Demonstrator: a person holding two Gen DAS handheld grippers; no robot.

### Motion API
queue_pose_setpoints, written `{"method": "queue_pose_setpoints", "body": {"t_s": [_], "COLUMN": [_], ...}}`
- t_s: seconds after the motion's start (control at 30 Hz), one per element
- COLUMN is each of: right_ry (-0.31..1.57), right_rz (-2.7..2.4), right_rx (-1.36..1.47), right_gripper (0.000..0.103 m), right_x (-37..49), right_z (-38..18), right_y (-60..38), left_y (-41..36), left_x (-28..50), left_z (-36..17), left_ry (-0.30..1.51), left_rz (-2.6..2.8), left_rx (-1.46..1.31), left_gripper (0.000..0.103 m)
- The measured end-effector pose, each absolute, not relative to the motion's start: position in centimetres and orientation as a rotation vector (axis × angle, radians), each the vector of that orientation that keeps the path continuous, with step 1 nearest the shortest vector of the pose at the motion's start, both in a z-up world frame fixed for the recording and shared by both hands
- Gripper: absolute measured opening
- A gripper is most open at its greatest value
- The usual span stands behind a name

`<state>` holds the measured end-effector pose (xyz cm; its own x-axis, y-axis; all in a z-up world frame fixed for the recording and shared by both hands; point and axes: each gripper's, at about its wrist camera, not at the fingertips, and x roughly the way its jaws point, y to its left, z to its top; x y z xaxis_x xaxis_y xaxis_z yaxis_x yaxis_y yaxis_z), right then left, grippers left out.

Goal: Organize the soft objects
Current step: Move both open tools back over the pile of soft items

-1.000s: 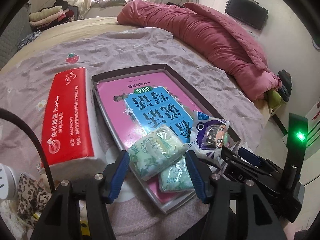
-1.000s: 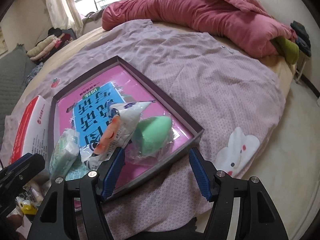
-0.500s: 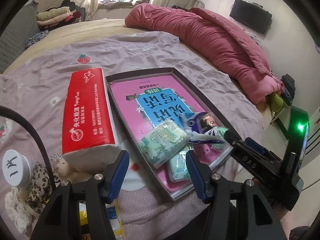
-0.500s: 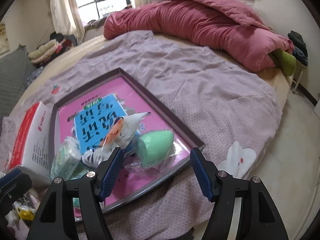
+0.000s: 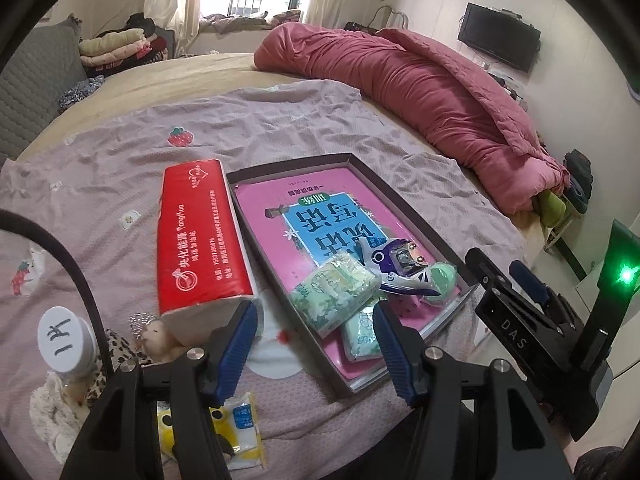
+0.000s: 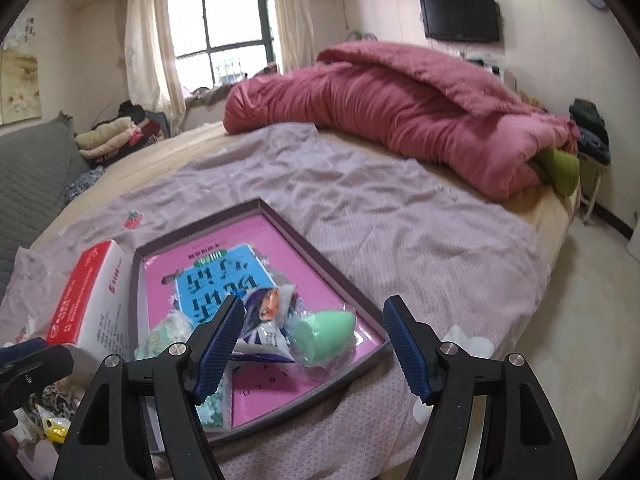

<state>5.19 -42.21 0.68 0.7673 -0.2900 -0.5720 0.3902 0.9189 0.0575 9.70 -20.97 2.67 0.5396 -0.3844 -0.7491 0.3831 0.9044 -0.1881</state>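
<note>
A shallow dark box lid (image 5: 404, 206) (image 6: 332, 272) with a pink printed floor lies on the bed. In its near end lie two green tissue packs (image 5: 334, 294) (image 6: 166, 334), a cartoon-print packet (image 5: 400, 270) (image 6: 262, 326) and a green sponge egg in clear wrap (image 5: 440, 280) (image 6: 322, 326). My left gripper (image 5: 314, 350) is open and empty, held above the lid's near-left corner. My right gripper (image 6: 314, 348) is open and empty above the near end of the lid.
A red and white tissue pack (image 5: 198, 236) (image 6: 92, 296) lies left of the lid. A small doll (image 5: 154, 338), a white-capped bottle (image 5: 66, 342), leopard cloth and a yellow packet (image 5: 240, 428) lie at the near left. A rolled red quilt (image 5: 420, 92) lies along the far right.
Both grippers have pulled back and up from the lid; the items in it look smaller. The cartoon packet and green egg stay in the lid. Both remain open.
</note>
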Motion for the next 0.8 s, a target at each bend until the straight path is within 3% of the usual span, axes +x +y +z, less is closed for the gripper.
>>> {"method": "queue_pose_setpoints", "body": {"t_s": [0.8], "right_ry": [0.512], "right_rz": [-0.27], "right_rx": [0.15], "right_gripper": [0.074], "right_x": [3.2], "right_z": [3.6], "right_y": [-37.5], "left_y": [-16.0], "left_x": [7.5], "left_z": [3.5], "left_ry": [0.862], "left_rz": [-0.381], "left_rx": [-0.023], "left_gripper": [0.064]}}
